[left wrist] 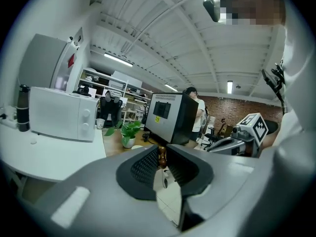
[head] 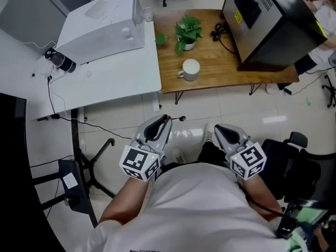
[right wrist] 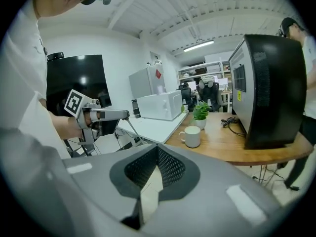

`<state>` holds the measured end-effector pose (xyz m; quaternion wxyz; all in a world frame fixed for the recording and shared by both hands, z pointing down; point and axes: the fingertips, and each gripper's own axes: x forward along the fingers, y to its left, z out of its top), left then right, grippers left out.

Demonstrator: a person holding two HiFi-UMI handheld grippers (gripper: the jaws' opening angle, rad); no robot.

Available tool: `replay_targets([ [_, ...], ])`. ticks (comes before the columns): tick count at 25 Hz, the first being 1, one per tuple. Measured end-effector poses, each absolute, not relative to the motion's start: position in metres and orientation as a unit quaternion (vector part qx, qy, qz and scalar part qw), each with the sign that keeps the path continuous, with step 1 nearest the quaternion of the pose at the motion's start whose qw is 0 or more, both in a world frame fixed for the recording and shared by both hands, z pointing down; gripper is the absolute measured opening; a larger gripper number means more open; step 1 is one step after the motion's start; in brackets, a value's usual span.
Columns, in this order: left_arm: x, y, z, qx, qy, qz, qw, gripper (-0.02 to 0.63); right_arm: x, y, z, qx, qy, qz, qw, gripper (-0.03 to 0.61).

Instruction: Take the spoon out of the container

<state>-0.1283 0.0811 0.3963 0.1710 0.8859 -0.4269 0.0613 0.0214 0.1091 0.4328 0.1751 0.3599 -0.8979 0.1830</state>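
Observation:
I hold both grippers close to my body, above the floor and well back from the tables. My left gripper (head: 166, 118) (left wrist: 161, 152) is shut on the spoon (head: 180, 118), a thin one. Its brown beaded wooden handle (left wrist: 161, 156) shows between the ribbed pads. A white mug (head: 190, 69) (right wrist: 191, 136) stands on the wooden table (head: 220, 75), far ahead of both grippers. My right gripper (head: 218, 127) (right wrist: 157, 149) is shut with nothing in it. In the right gripper view the left gripper (right wrist: 106, 115) is at the left, level with it.
A white microwave (head: 102, 28) and a black bottle (head: 62, 61) sit on the white table (head: 121, 83). A potted plant (head: 187, 33) and a large black appliance (head: 268, 22) stand on the wooden table. A black chair (head: 294, 164) is at my right.

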Motion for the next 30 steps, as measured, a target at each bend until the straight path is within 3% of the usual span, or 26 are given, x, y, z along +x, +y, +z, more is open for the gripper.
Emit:
replay_targets([
  [30,-0.079,0.087,0.379,0.874,-0.456,0.048,0.164,0.054,0.061,0.117,0.43,0.315,-0.911,0.2,0.177,0.006],
])
